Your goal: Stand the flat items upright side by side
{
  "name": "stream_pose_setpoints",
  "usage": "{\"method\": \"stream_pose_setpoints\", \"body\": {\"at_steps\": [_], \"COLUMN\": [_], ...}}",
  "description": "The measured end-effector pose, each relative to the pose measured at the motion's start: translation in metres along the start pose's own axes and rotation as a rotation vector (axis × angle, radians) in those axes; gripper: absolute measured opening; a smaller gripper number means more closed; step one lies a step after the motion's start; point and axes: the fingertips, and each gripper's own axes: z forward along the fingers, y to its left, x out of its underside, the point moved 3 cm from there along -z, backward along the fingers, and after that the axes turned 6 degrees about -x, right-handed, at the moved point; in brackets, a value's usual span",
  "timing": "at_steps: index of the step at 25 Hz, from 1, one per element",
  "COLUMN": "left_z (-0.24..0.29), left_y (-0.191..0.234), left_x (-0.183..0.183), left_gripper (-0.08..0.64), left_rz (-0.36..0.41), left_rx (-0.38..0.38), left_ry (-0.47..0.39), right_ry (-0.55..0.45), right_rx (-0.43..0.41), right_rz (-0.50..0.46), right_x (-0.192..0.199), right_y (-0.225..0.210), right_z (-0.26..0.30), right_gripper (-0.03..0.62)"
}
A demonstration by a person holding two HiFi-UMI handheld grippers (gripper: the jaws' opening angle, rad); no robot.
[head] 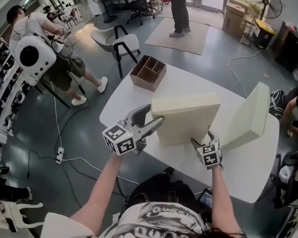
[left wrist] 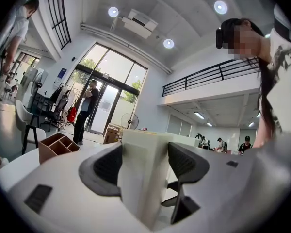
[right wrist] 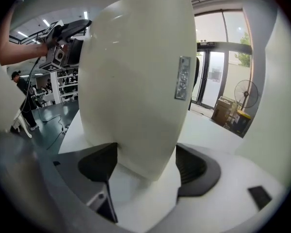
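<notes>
2 hand-held grippers clamp the cream slab at frame centre, left hand-held gripper on its left edge, right hand-held gripper on its lower right corner, likely steadying it on edge on the table beside the upright slab at right.

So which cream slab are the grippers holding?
The central slab, with the left gripper and right gripper clamped on it; the other slab stands untouched at right.
</notes>
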Motion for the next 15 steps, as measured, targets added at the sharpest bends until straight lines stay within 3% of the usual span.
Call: {"method": "stream_pose_setpoints", "body": {"at_steps": [4,7,11,15], "left_z": [-0.002,-0.003,-0.001,0.003], "left_y": [-0.014,-0.017,-0.017,-0.014], "left_x": [0.005,0.008,0.013,0.034], "left_gripper": [0.295,0.296,0.301,0.331], "left_rz": [0.044,0.031,0.022,0.115], "left_rx": [0.024,0.023,0.011,-0.006], "left_ry": [0.028,0.027,0.02,0.121], "right_ry": [0.042,0.057,-0.037,-0.116], "right_rx": [0.079,0.102,0.092,0.063], "right_rz": [-0.004,0.036,0.131,0.202], "right_x": [-0.001,-0.001,-0.007,-0.009], "right_y": [-0.005,-0.006,-0.004,0.005], "right_z": [0.002,-0.001,-0.014,-0.034], "right_gripper": [0.382,0.383,0.383,0.383]}}
